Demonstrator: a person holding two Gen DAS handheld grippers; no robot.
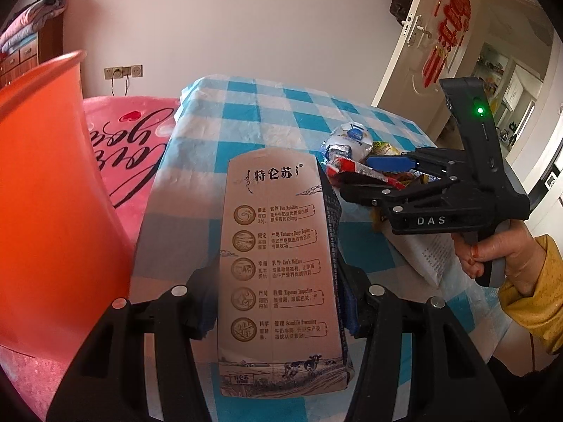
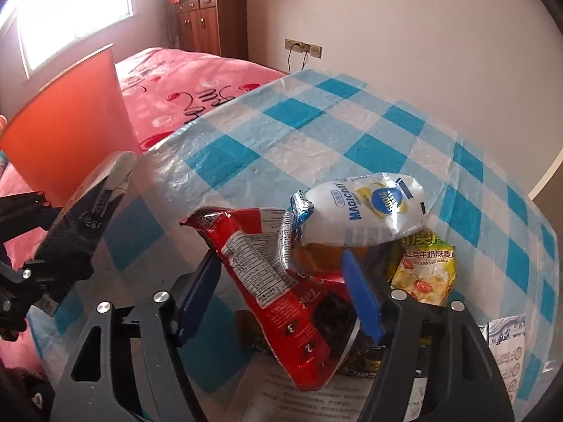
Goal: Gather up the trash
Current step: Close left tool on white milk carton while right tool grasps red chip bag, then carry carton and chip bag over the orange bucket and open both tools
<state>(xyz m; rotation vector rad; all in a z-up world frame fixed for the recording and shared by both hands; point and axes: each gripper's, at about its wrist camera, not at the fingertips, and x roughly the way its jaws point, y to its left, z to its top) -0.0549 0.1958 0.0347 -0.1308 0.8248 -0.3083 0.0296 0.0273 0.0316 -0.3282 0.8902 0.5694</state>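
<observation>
The left gripper [image 1: 278, 302] is clamped on a flattened milk carton [image 1: 278, 267], held upright above the near edge of the checked tablecloth [image 1: 246, 105], with the orange bin [image 1: 45, 193] to its left. Right of it, the right gripper [image 2: 281, 292] stands partly open around a red snack wrapper [image 2: 278, 281] in the litter pile, a white packet [image 2: 366, 211] just beyond.

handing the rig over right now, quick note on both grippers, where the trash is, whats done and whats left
Left gripper: shut on the milk carton, held above the table edge beside the orange bin.
Right gripper: jaws around the red wrapper, not clearly clamped.
On the checkered table: white snack bag, yellow-green packet, printed paper underneath.
Done: carton picked.
Left: drop it in the bin, then clear the pile.
</observation>
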